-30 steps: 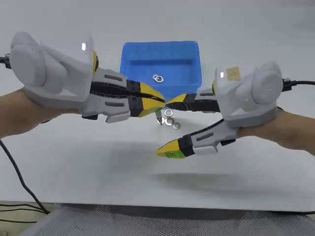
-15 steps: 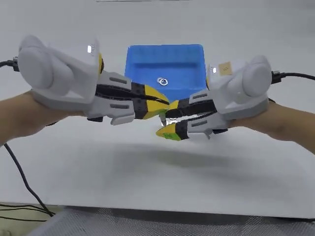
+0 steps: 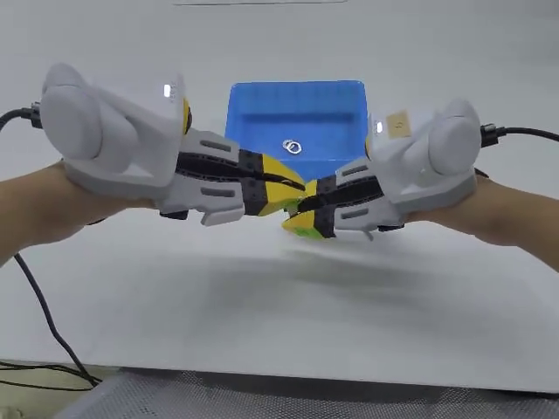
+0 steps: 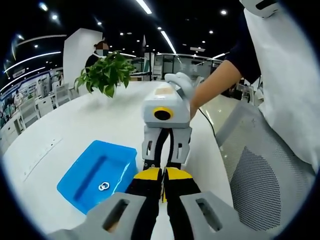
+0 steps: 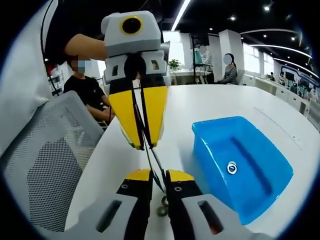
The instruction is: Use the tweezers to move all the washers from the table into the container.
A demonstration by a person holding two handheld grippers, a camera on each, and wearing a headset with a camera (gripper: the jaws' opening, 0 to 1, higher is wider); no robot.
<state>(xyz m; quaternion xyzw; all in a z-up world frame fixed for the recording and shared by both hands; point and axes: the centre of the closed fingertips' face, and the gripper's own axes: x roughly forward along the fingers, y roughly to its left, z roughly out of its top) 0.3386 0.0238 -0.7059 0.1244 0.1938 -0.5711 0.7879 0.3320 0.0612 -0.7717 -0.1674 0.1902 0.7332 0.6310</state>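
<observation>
The left gripper is clenched on the upper end of a pair of thin dark metal tweezers, which slant down from between its yellow jaws towards the white desk. The right gripper faces it tip to tip, its yellow-tipped jaws drawn in around the lower legs of the tweezers with barely a gap left. I judge that it is pinching them, not merely flanking them.

Just beyond the tweezer points, small flat metal washers lie on the desk close to one another. I cannot tell whether the points are touching one yet. The blue rectangular plastic container stands near, further back on the desk, with washers already in it.

The likely trouble is the pinch itself. A flat washer offers little edge, so points that close slightly off its rim would probably flick it across the smooth desk (or nudge its neighbour out of reach). Because two grippers share one slim tool, any mismatch in their motion could twist the legs and open them. The washer would then drop short of the container's wall. Too hard a squeeze from the right gripper might also cross the points and shoot the washer out sideways.
</observation>
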